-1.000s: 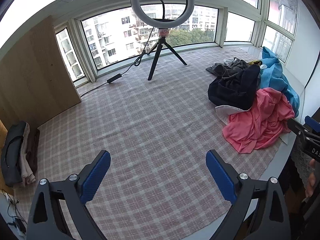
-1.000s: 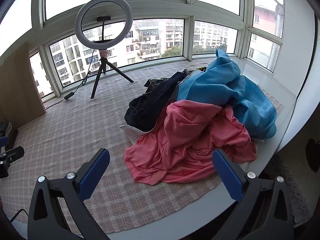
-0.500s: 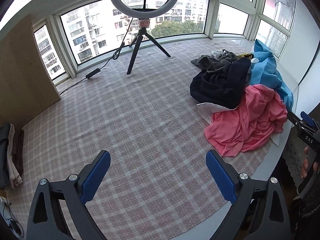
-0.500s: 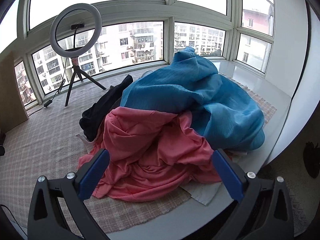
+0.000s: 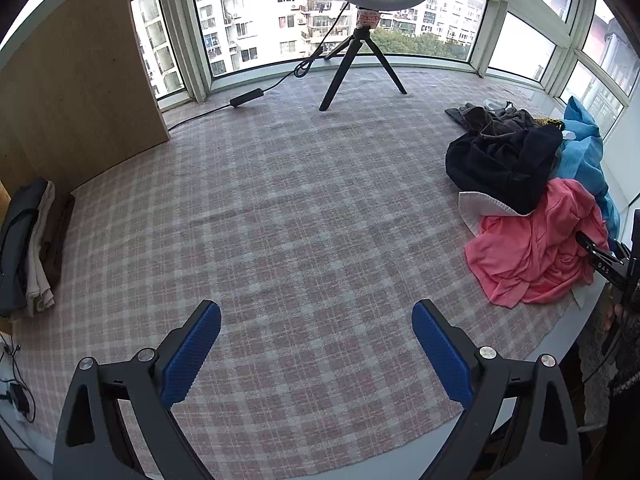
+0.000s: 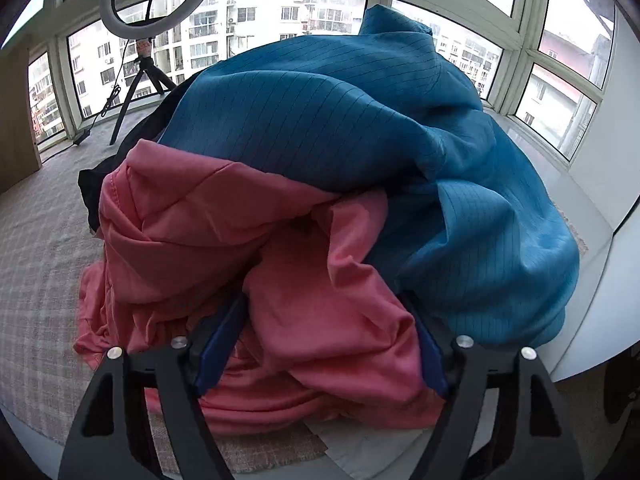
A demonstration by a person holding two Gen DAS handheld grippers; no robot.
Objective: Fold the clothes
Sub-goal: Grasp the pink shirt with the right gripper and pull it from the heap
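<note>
Pushed into the near edge of the pile, the right gripper (image 6: pixel 324 344), where a second earlier only hovered short of it with the whole heap in front. Jaws then spread wide over bare plaid; now closing, a thick fold of the pink garment (image 6: pixel 224 240) bunched between the blue pads (image 6: pixel 218 354), though not clear whether yet pinched tight. Blue striped garment (image 6: pixel 360 120) heaped just behind and partly over the pink one; dark garment (image 6: pixel 90 184) peeking out at far left. Same pile seen from the left wrist view at far right of the plaid cloth (image 5: pixel 300 220), pink garment nearest its edge, right gripper's black tip touching it there.

Left gripper (image 5: pixel 316 344) dipped slightly toward the cloth, ring light tripod (image 5: pixel 352 68) now higher in view; jaws released, nothing between them, broad bare stretch of plaid below. Folded stack (image 5: pixel 28 248) at far left edge.

Judged: first pick of a new garment under way, pink one chosen; probably to be dragged left onto the open plaid for spreading.
</note>
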